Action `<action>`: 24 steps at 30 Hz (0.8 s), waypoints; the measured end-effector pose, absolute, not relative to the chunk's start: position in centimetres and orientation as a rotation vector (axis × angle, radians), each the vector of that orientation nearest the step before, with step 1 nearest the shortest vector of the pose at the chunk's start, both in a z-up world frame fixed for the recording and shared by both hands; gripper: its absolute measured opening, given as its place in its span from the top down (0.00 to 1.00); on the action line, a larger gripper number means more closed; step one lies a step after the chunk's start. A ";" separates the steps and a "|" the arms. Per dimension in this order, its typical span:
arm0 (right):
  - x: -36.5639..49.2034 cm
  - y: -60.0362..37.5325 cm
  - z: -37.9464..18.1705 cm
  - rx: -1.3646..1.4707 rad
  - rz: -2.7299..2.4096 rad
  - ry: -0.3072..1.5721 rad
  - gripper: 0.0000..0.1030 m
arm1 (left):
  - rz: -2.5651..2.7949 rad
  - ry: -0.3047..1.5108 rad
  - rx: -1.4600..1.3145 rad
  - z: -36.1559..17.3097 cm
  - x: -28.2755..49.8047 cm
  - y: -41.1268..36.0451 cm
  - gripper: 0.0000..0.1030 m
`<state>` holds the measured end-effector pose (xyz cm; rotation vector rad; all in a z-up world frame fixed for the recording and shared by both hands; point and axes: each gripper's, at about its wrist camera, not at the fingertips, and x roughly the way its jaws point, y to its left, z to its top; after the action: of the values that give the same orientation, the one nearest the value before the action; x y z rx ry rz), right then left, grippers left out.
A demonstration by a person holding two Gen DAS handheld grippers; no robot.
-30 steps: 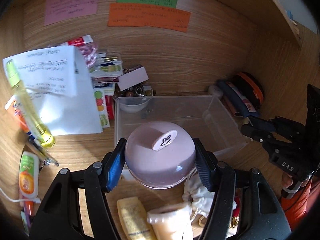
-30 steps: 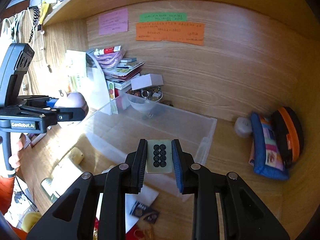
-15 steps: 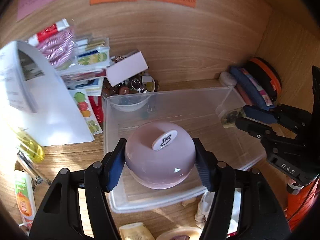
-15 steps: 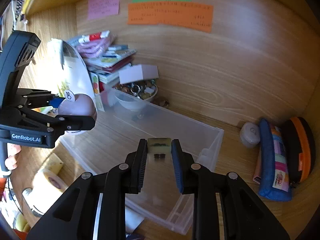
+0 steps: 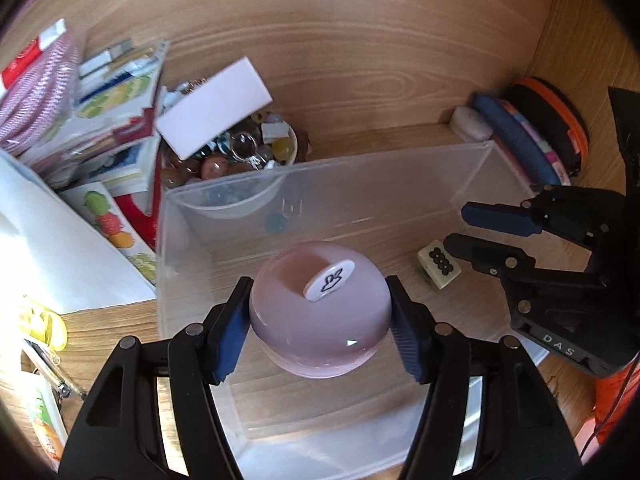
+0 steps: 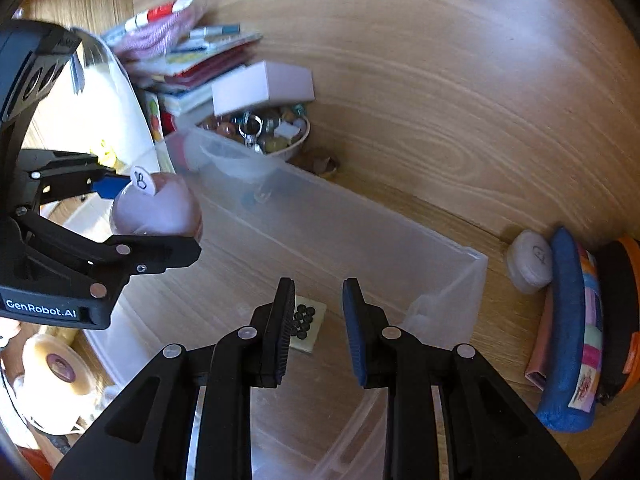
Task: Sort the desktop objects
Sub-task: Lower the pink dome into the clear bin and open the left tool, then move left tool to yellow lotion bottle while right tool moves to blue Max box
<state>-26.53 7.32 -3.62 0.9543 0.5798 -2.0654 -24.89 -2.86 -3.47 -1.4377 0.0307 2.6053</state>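
Both your grippers over the clear bin, one loaded, one empty.

Your left gripper pinches the pink dome between both pads, above the clear bin floor. Your right gripper is spread, holding nothing; the mahjong tile lies flat on the bin floor between its fingers, nearer the left one. Bead bowl sits just beyond the far left corner.
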 end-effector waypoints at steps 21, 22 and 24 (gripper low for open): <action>-24.2 8.7 -1.8 0.859 -2.155 0.630 0.39 | 2.675 0.100 -1.428 -2.0 -23.6 -2.6 0.38; -24.0 8.9 -1.6 0.853 -2.163 0.632 0.37 | 2.684 0.103 -1.416 -1.6 -23.2 -2.5 0.36; -23.4 9.4 -1.1 0.835 -2.177 0.638 0.33 | 2.697 0.110 -1.398 -1.1 -22.7 -2.4 0.30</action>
<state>-23.37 9.38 -1.06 0.8352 0.6379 -2.1774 -22.67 -2.45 -1.06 -1.3980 0.1097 2.6973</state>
